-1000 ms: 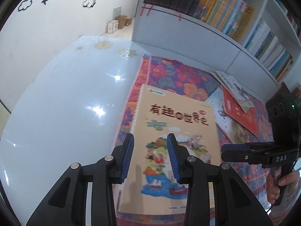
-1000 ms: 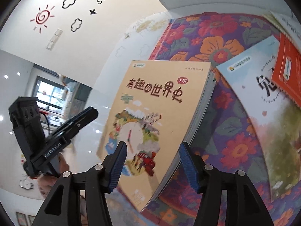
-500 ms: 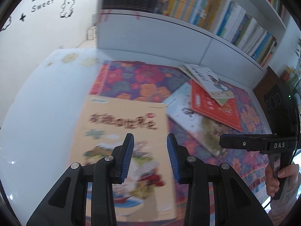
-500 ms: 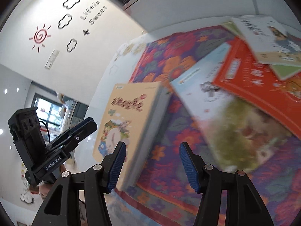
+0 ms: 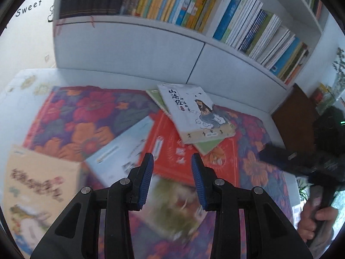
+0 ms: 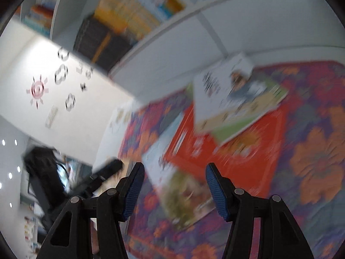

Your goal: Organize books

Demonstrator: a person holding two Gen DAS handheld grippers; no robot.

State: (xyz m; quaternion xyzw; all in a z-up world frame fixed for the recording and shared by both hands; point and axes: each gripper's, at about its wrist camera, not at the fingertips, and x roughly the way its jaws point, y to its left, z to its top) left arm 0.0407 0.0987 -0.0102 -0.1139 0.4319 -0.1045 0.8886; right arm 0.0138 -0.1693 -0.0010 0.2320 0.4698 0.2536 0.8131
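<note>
Several books lie on a floral mat. A white book with an ink figure rests on a green one, both atop a red book. A pale blue book lies partly under the red one, and a beige book sits at lower left. My left gripper hovers over the red book, its jaws a little apart and empty. My right gripper, open and empty, hangs above the pale blue book and red book. The right wrist view is blurred.
A white bookcase with packed shelves stands just behind the mat. A brown panel is at the right. A hand holds the right gripper. The wall with decals lies to the left.
Both grippers swept to the right, from over the beige book to over the pile of overlapping books. The beige book slid to the left view's edge and out of the right view. Jaw gaps unchanged.
</note>
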